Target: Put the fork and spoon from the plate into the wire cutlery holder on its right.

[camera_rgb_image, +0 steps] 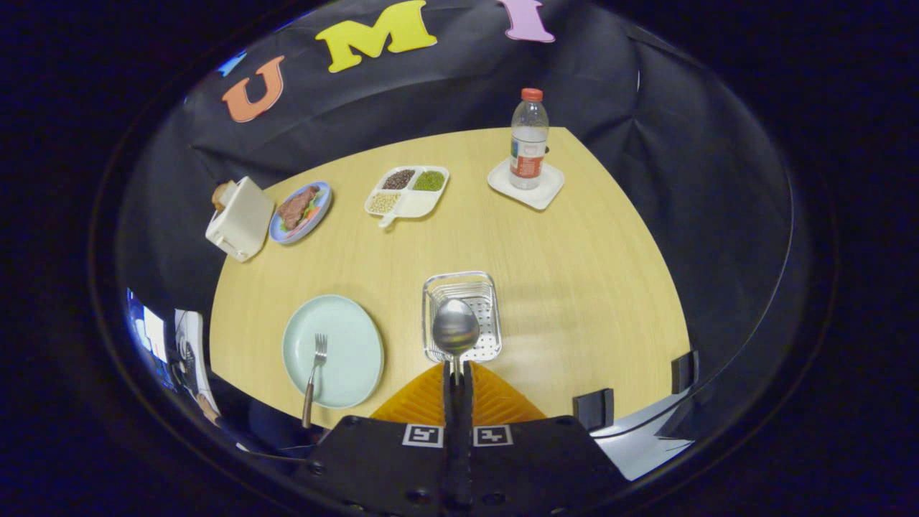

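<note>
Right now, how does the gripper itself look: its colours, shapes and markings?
The gripper has two orange fingers with ribbed faces, wide at the base and narrowing toward the tips. Their inner edges are black. Behind them sits a black body with visible screws, and it carries two small square black-and-white markers, side by side. No cable can be seen.

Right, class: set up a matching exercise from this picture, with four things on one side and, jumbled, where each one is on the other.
Things:
1. spoon
2. fork
3. water bottle
4. wire holder

Places:
A. on the pale green plate
B. on a white square coaster
C. held in the tongs, above the wire holder
D. on the table right of the plate

Pairs: 1-C, 2-A, 3-B, 4-D
</note>
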Motion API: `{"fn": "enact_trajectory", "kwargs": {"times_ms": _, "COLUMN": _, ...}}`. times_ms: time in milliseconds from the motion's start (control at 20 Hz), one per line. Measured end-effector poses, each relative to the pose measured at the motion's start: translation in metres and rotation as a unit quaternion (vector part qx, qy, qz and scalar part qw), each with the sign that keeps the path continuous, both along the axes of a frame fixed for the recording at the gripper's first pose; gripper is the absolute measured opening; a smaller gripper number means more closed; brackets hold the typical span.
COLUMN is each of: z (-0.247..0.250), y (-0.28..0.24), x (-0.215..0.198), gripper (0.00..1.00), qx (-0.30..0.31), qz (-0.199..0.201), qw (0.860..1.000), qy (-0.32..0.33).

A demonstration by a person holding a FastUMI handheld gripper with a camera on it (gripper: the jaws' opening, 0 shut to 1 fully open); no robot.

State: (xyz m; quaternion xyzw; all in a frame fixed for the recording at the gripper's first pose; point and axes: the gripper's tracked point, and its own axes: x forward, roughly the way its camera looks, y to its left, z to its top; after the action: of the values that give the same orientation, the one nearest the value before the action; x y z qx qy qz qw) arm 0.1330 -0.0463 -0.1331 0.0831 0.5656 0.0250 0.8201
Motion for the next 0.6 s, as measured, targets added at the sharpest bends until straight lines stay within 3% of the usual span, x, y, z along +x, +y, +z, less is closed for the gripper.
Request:
{"fn": "enact_trajectory", "kwargs": {"times_ms": 250, "z": -0.004, "y": -0.001, "x": 0.008, "gripper": 0.01, "qx": 0.001, "qz": -0.010, "qw": 1.000, "qy": 0.013}}
{"fn": "enact_trajectory", "kwargs": {"times_ms": 500, "z": 0.002, "y": 0.001, "x": 0.018, "gripper": 0.10, "qx": 0.015, "qz": -0.022, "qw": 1.000, "qy": 0.001}}
{"fn": "enact_trajectory", "kwargs": {"times_ms": 600, "z": 0.012, "y": -0.002, "x": 0.020, "gripper": 0.35, "qx": 0.015, "qz": -0.029, "qw": 0.999, "qy": -0.015}}
